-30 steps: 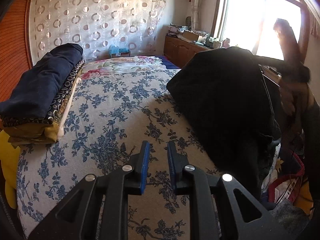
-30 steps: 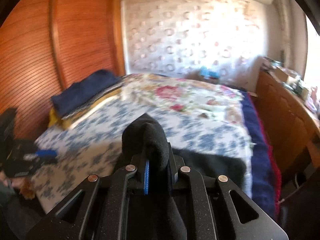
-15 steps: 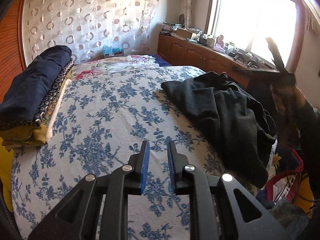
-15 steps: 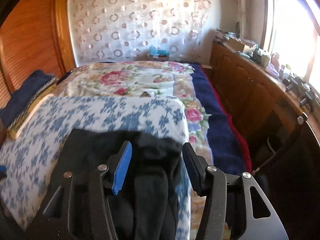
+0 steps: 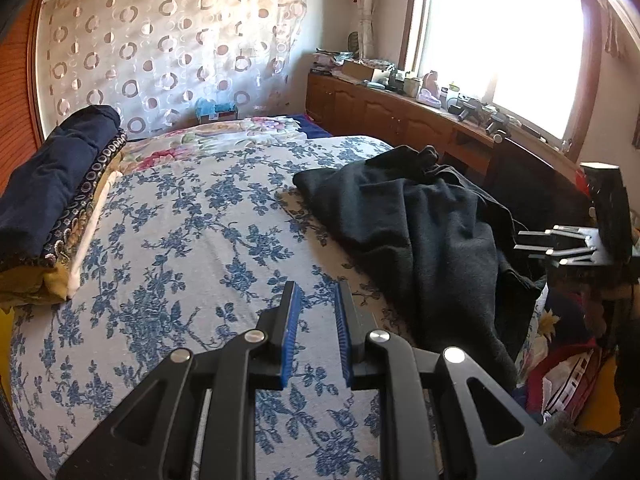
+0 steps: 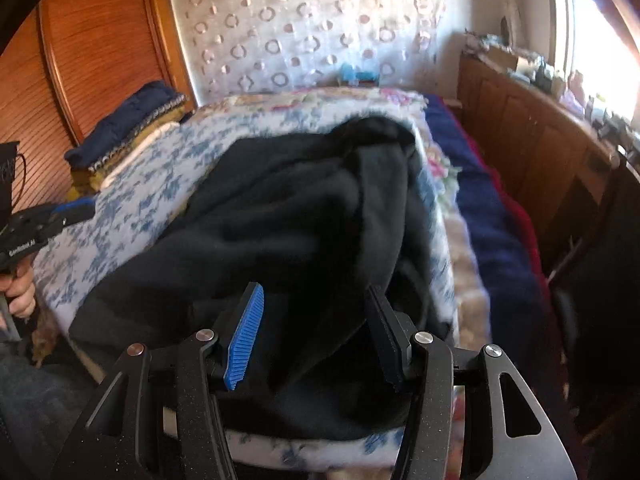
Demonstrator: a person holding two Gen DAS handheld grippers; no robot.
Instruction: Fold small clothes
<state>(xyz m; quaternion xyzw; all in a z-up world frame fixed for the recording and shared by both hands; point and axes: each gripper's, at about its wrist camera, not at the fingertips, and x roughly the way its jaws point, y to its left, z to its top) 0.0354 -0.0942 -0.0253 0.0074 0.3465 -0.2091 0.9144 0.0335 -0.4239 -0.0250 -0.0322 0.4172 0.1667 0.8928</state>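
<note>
Right gripper (image 6: 316,332) parted wide above the black garment (image 6: 288,216), pads clear of the cloth. Left gripper (image 5: 316,320) narrowly apart over bare floral bedspread (image 5: 180,240), gripping nothing. Garment crumpled at the bed's right edge — long axis running near-right to far-left, near end drooping off the edge, cut off. Folded stack (image 5: 52,200) far left.

Window (image 5: 500,40) glare overexposed; right view motion-blurred; fisheye edges.

Black garment (image 5: 420,220); blue-floral white bedspread (image 5: 192,240); navy folded stack (image 5: 52,176); blue gripper pads (image 6: 245,336).
</note>
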